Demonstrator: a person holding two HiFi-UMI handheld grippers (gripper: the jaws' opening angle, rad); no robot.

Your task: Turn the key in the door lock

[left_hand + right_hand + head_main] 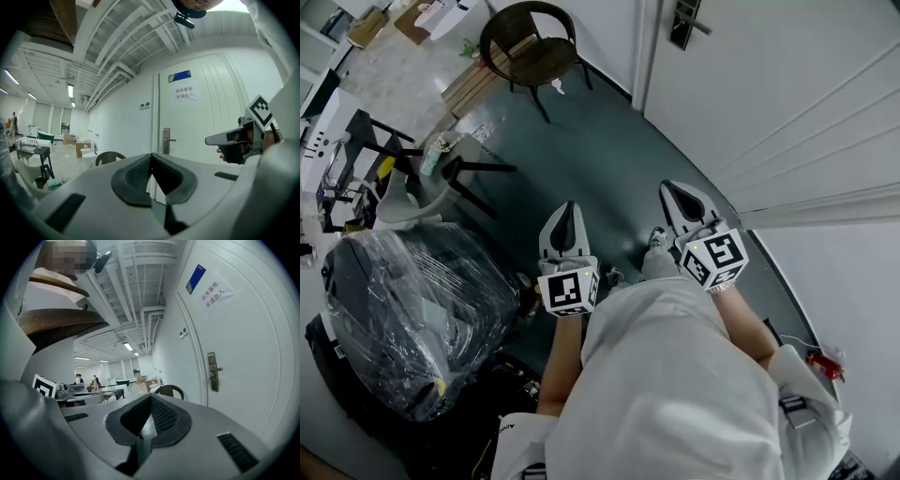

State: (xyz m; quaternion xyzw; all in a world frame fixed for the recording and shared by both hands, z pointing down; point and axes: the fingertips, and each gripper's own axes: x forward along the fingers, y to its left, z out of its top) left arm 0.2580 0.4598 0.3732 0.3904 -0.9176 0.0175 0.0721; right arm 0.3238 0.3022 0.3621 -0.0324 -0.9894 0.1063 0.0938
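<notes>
2 grippers are held side by side, near level, facing a white door (206,126). On the left gripper (151,158) a smooth grey shell fans out wide, and its 2 black pads, ribbed with a fine grid, meet at a thin seam with nothing between them. The right gripper (150,399) stands the same way, its dark textured pads pressed together on nothing. In the head view both taper to narrow points. Each carries a cube of black and white squares at its rear. They sit apart from each other over a dark, glossy floor (600,141).

The door is flat and matte, with shallow straight grooves running down its panel. The lock (213,371) is a tall, narrow metal plate with a short lever sticking out sideways. It is mounted near the door's edge, well ahead of both grippers and touched by neither. Higher up on the door are a small blue rectangle (198,278) and a white sign (216,294) with red print.

1 dark, round-backed chair (530,47) with thin legs stands by the wall beside the door frame. To the left of the person, who wears a loose white top (675,394), lies a bulky dark bundle (412,319) wrapped in crinkled clear film.
</notes>
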